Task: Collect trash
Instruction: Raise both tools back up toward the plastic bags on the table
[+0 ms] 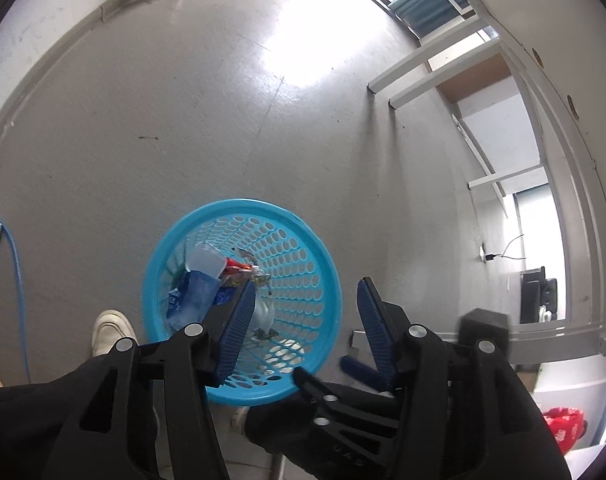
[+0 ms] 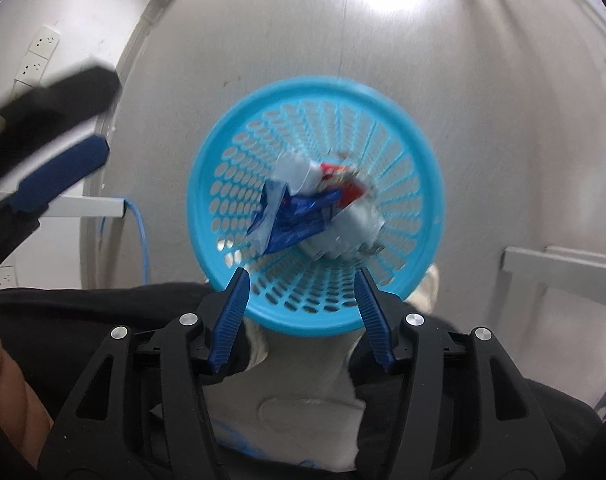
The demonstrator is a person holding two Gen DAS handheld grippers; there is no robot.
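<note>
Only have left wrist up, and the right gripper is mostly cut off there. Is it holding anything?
Observer: No. In the right wrist view the right gripper is open with nothing between its pads, and it looks straight down into the blue basket.
Operator: Anything hung up on the rim from that side?
Observer: Not that I can see. A blue wrapper lies across the top of the pile, inside the rim.
Operator: How does the left gripper look from there?
Observer: Of the left gripper, only one of its fingers shows, blurred, at the upper left. It is off to the side of the basket and nothing is stuck to it.
</note>
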